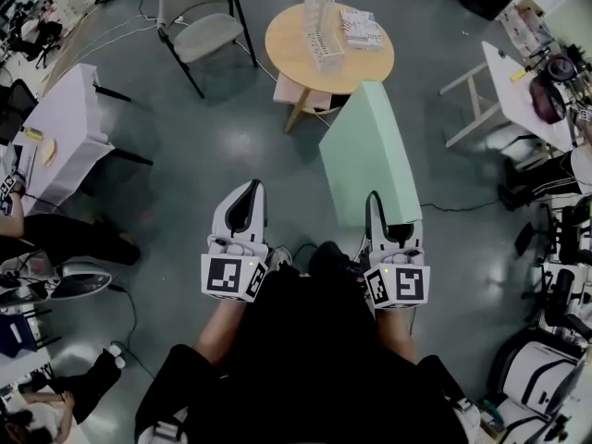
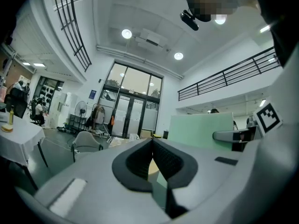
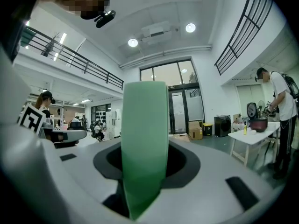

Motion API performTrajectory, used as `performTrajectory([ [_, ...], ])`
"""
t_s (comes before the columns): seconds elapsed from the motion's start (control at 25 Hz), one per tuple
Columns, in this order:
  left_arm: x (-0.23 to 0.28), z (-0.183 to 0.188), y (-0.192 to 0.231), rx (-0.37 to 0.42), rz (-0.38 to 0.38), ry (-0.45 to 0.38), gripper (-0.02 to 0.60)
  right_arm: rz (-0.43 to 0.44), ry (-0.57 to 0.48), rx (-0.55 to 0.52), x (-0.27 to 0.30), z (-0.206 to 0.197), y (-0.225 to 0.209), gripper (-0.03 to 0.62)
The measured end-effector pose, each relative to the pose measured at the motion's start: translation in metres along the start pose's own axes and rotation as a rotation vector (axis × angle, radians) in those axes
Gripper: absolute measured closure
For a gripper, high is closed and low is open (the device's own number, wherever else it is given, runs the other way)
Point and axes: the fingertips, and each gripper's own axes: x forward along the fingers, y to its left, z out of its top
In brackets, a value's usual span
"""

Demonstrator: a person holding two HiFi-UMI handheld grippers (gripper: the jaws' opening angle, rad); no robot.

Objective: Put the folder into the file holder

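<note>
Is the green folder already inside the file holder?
No, the right tongs hold the green folder short of the file holder on the round table.

Mint-green folder (image 1: pixel 365 155); seemingly white file holder (image 1: pixel 322 26)

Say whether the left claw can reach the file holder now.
Probably not yet: the file holder sits on the round table, well beyond the left claw; only bare floor lies between.

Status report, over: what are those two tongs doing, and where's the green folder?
Left tongs shut, empty. Right tongs clamped on folder. File holder on table ahead, not yet reached. Chair beside table, off the line.
</note>
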Motion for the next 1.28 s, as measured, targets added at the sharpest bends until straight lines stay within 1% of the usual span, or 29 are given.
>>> performTrajectory([
  [0.12, 0.0, -0.006, 0.001, -0.007, -0.01, 0.007, 0.577, 0.001, -0.003, -0.005, 0.006, 0.001, 0.006, 0.447],
  [0.28, 0.008, -0.005, 0.005, -0.01, -0.005, 0.005, 0.577, 0.012, -0.014, -0.007, 0.022, 0.005, 0.007, 0.445],
  [0.52, 0.04, -0.012, 0.011, -0.006, 0.006, 0.019, 0.577, 0.025, -0.016, -0.006, 0.064, 0.001, -0.014, 0.445],
  [0.76, 0.101, -0.007, 0.021, -0.005, 0.033, 0.007, 0.577, 0.041, -0.009, 0.007, 0.119, 0.001, -0.048, 0.445],
  [1.08, 0.194, 0.005, 0.015, 0.023, 0.05, -0.007, 0.577, 0.082, 0.003, 0.013, 0.191, 0.005, -0.104, 0.445],
  [1.28, 0.246, 0.005, 0.009, 0.022, 0.07, -0.006, 0.577, 0.122, 0.002, 0.008, 0.232, 0.009, -0.136, 0.445],
])
